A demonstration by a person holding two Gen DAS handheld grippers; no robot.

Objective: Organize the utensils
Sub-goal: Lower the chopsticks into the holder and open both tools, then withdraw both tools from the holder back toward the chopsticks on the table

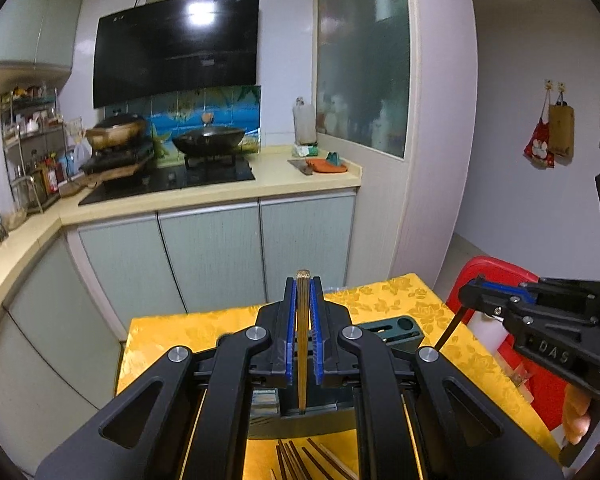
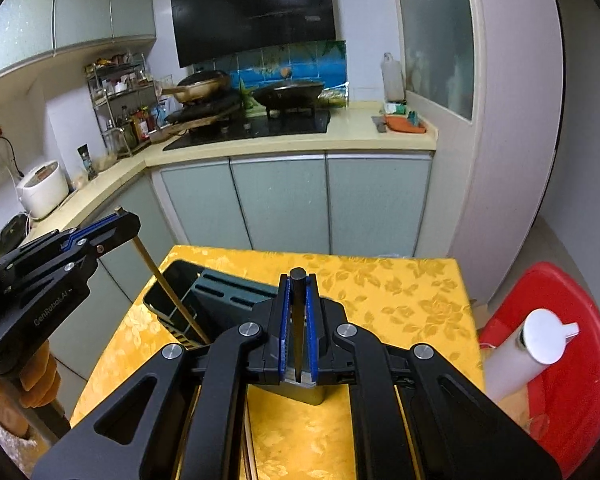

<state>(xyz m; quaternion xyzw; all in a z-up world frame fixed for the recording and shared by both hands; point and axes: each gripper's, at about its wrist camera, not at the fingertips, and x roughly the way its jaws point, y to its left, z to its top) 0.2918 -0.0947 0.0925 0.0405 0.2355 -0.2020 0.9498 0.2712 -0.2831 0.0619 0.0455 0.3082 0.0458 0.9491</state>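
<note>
Right wrist view: right gripper (image 2: 298, 280) clenches a dark chopstick (image 2: 298, 300), left gripper (image 2: 120, 218) a tan one (image 2: 168, 284), over the holder (image 2: 220, 300), apparently slotted.

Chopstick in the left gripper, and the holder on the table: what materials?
Chopstick: pale tan, matte, looks like bamboo or wood, with a grainy end. Holder: dark green-black, smooth with moulded slots, likely plastic. Left gripper is shut on the chopstick.

A black range hood (image 1: 176, 48) is mounted above the stove, where 2 pans are set: a dark wok (image 1: 209, 141) and a brass-coloured pan (image 1: 116, 130). A wire spice rack (image 2: 120, 100) is seen in the corner, and a white rice cooker (image 2: 43, 188) nearby. A red plastic stool (image 2: 560, 360) is placed beside the yellow-clothed tabletop (image 2: 380, 280).
</note>
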